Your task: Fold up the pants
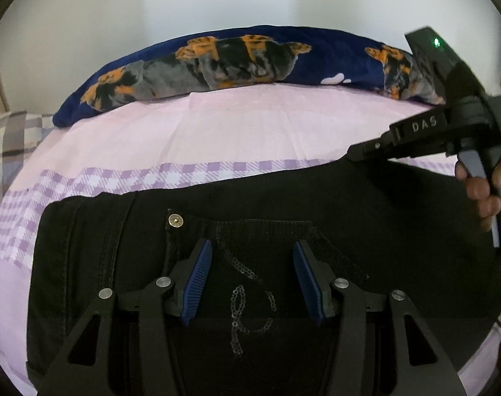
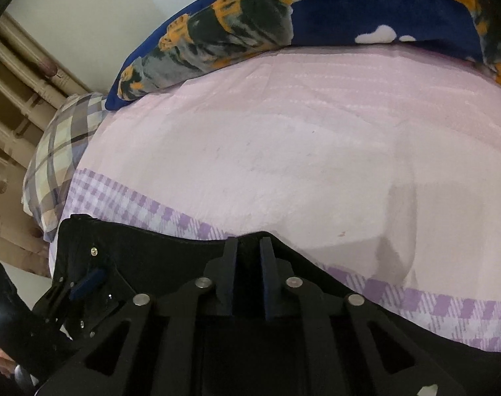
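Left wrist view: black pants point(image 1: 283, 204) lie flat on the bed w/ pink sheet point(image 1: 217, 125), spread across the lower half of the pic, over the purple checked band point(image 1: 118, 178) of the sheet. Left tool point(image 1: 253, 280) sits low over a sequinned back pocket point(image 1: 267, 264), blue pads point(image 1: 197, 280) spread apart, fabric between them but pads not pressing it. A metal rivet point(image 1: 175, 220) shows just up-left of the pads. Right tool point(image 1: 362, 151) comes in from the right, tip at the far edge of the pants; a hand point(image 1: 481, 191) grips its handle. Blue pillow w/ orange-grey print point(image 1: 217, 62) lies along the far side by the wall.

Right wrist view: right tool point(image 2: 249, 264) has its fingers nearly together, w/ a raised bit of the pants' point(image 2: 171, 241) black edge pinched between them at the hem line. Left tool point(image 2: 85, 280) visible bottom-left on the pants, one blue pad showing. Plaid cloth point(image 2: 59, 158) at the bed's left end.
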Demonstrator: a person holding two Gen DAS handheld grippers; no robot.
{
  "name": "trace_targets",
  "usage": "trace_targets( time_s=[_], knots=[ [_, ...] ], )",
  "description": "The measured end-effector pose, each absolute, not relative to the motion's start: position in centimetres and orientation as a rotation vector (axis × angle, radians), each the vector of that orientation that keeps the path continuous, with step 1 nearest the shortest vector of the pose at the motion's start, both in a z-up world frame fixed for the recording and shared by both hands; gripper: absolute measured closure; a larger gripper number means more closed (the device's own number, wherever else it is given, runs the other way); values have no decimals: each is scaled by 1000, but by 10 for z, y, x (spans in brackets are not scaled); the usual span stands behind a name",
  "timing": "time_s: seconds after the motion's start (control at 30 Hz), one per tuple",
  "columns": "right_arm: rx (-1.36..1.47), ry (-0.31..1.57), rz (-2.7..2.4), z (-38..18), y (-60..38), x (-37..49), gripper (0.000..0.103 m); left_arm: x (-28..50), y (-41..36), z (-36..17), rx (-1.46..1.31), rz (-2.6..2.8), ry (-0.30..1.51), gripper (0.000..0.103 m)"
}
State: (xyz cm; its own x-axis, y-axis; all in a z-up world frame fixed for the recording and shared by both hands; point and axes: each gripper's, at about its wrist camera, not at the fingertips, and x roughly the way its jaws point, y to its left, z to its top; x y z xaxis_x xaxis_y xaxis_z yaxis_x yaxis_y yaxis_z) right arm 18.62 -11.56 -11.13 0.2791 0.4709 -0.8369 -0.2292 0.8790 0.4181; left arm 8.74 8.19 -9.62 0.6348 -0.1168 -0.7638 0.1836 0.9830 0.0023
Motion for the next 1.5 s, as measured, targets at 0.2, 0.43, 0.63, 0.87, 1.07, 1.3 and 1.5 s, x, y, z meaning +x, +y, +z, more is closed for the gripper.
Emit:
trace_targets(
  time_s=[0.2,0.43,0.63,0.87,1.07,1.3,1.5],
  knots=[
    [309,1101,443,-78,-142,171,67,84,79,-80,24,-186,878,47],
    [349,1091,361,-70,-199,116,66,62,37,-72,71,-294,867,46],
    [406,1116,218,-87,-258,68,66,48,16,-95,127,-312,934,46],
    [488,1076,23,-89,-339,19,68,39,11,-100,155,-264,945,43],
    [602,1032,-146,-84,-416,-38,66,35,-4,-93,132,-281,959,42],
    [778,939,-325,-74,-488,-120,66,35,-49,-80,142,-396,955,42],
    [882,893,-416,-80,-518,-157,66,32,-98,-73,207,-497,943,42]
  ],
)
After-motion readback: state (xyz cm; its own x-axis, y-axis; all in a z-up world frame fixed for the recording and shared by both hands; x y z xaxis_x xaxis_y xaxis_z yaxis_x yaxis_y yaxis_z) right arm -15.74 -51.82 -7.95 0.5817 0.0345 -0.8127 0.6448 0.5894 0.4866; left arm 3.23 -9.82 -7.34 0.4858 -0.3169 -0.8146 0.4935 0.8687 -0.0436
